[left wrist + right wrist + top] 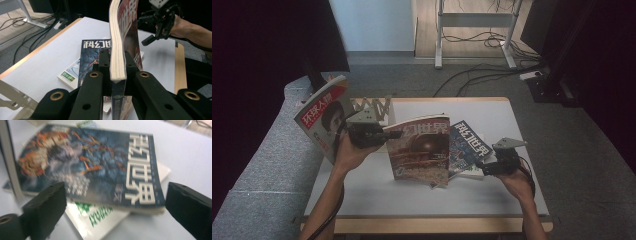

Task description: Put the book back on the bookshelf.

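Left gripper (394,134) pinches the red magazine (419,150) upright at centre frame — it could flop — while the right gripper (479,164), spread wide, nears the blue one (467,142).

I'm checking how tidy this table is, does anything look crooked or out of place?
Yes. The blue magazine lies askew on the white booklet beneath it, their edges not lined up. The red magazine stands on edge, clamped in the left gripper, its pages bowing. The right gripper is open near the blue one.
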Tool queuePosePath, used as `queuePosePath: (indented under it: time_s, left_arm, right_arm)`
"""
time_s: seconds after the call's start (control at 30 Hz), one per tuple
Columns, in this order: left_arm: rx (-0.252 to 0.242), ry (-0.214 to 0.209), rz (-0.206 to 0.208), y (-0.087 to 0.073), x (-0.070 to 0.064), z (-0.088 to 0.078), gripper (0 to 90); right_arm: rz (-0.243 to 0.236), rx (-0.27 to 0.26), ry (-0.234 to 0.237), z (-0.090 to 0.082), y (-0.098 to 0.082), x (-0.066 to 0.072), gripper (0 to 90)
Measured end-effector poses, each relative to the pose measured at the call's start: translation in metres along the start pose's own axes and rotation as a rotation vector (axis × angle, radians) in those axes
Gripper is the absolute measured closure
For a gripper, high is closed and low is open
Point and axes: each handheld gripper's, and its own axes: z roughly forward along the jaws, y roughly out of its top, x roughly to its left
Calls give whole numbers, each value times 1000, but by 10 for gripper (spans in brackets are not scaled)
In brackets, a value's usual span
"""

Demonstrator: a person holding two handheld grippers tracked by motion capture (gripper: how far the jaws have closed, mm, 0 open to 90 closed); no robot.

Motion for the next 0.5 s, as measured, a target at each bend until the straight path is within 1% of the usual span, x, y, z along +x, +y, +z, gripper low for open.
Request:
queuePosePath:
  time_s: [0.07,0.23,0.4,0.5]
  left_arm:
    - [1,-5,1,0,0,0,825]
    - [5,-7,-7,1,0,0,829]
    - [-7,-6,-11,-1,0,0,834]
    - [-17,-12,-17,-2,1,0,835]
  right_arm:
    - [5,21,-12,2,-9,-1,0]
    - [6,61,-41,8,-28,-2,0]
    - [20,78,-45,13,-45,-1,0]
    - [15,97,-46,16,-53,0,0]
